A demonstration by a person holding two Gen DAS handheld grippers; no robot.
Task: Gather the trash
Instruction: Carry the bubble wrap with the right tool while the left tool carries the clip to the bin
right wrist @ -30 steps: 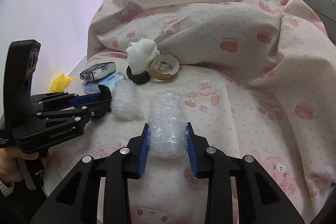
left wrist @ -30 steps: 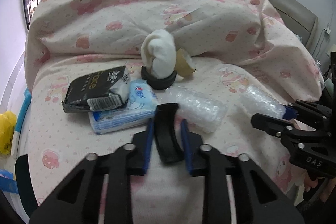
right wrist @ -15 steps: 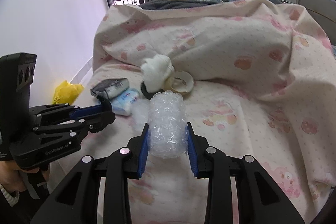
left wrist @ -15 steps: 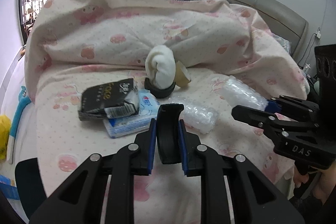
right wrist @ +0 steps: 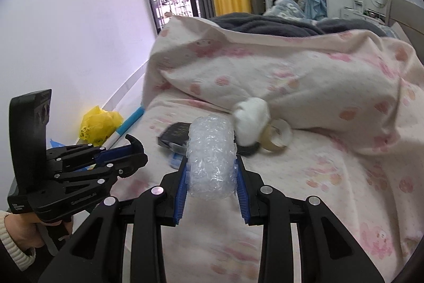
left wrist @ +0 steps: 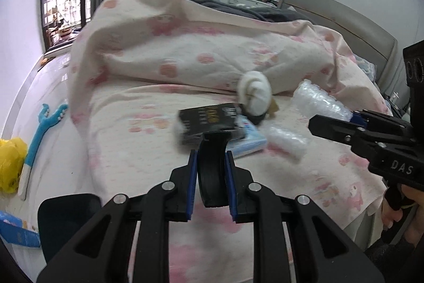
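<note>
Both grippers lifted off the bed (left wrist: 132, 155): left gripper (left wrist: 211, 171) clamped a stiff, light black curved piece (left wrist: 213, 163); right gripper (right wrist: 211, 177) squeezed a soft, springy bubble-wrap roll (right wrist: 211, 153) mid-body, held above the bedding.

The left gripper (left wrist: 211, 159) angles downward, jaws clamped tight on a curved black piece (left wrist: 213, 166). The right gripper (right wrist: 211, 171) tilts likewise, pads pinching a bubble wrap roll (right wrist: 210, 153). A hand (right wrist: 20, 231), apparently in a cream cuff, grasps the left handle.
</note>
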